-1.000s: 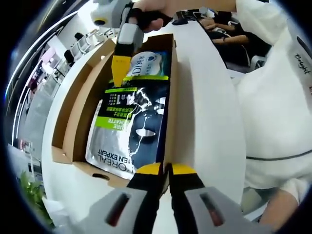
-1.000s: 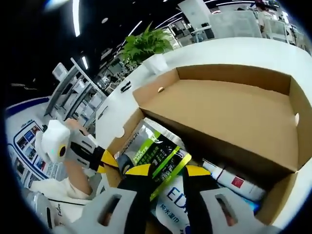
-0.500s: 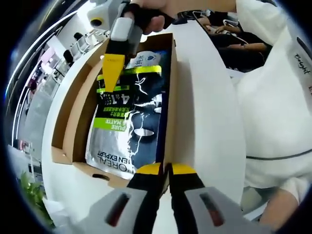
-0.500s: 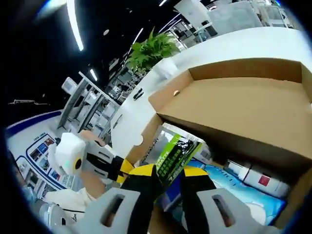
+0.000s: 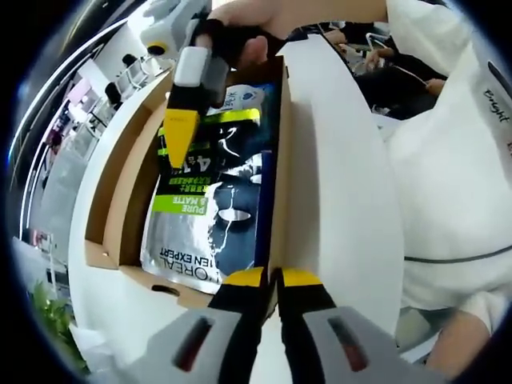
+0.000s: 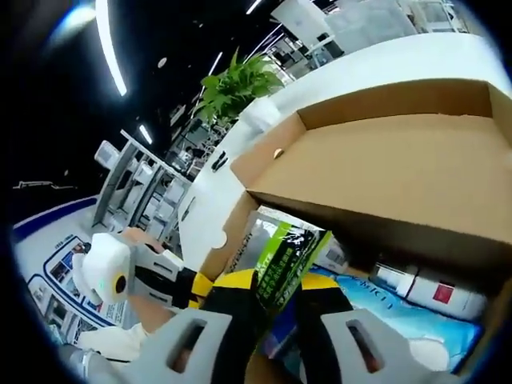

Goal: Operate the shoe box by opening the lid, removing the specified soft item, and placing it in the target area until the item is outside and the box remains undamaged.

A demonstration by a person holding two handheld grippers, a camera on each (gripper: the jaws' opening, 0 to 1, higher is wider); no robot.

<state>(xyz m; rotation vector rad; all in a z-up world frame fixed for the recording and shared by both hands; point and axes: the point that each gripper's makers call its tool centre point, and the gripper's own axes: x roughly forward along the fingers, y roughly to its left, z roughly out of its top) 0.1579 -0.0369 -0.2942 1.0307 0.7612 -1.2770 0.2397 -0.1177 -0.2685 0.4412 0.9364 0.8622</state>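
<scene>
Right gripper (image 6: 276,294) clamps the face-mask sachet (image 5: 210,210) inside the shoe box (image 5: 122,184); lift slowly, clearing its wall. Left gripper (image 5: 270,280) clenched empty.

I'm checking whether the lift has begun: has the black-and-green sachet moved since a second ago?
Yes. The right gripper has pulled the sachet's far end up and back along the shoe box, which stays put, uncovering the blue pack beneath.
</scene>
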